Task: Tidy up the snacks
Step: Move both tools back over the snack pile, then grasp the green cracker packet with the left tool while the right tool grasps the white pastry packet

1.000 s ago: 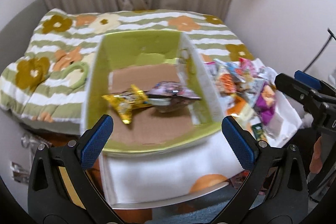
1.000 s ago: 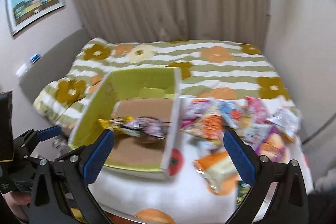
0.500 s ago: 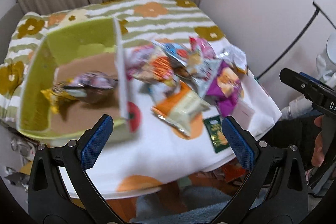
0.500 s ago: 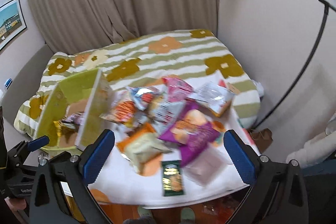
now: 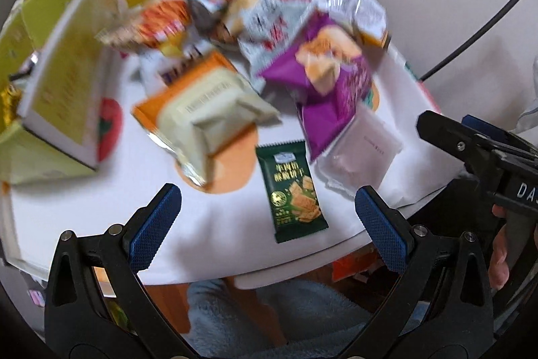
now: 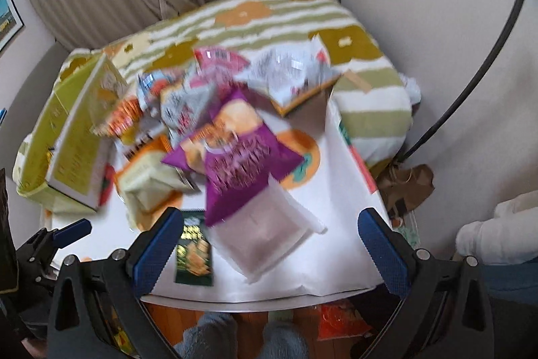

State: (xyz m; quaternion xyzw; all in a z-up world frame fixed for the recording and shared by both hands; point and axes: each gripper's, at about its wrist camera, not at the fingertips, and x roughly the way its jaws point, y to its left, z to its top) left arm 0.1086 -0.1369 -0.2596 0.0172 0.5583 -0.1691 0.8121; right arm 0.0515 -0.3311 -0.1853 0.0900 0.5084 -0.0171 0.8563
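Observation:
A pile of snack packets lies on the white table (image 5: 67,211). A dark green cracker packet (image 5: 291,190) lies nearest, also in the right wrist view (image 6: 194,253). A purple bag (image 5: 331,79) (image 6: 235,153), an orange-and-cream bag (image 5: 205,113) and a pale pink pouch (image 5: 361,153) (image 6: 265,234) surround it. A green cardboard box (image 5: 64,83) (image 6: 70,137) stands at the left. My left gripper (image 5: 267,224) is open and empty just above the green packet. My right gripper (image 6: 270,244) is open and empty over the pale pouch.
A green-striped flowered blanket (image 6: 363,79) covers the bed behind the table. A wall and a black cable (image 6: 470,79) are at the right. The table's front edge (image 6: 269,298) is close below the grippers. A brown paper bag (image 6: 407,187) lies on the floor.
Both grippers have swung right, away from the green box, and moved in closer over the loose snack pile. Both stay open and empty.

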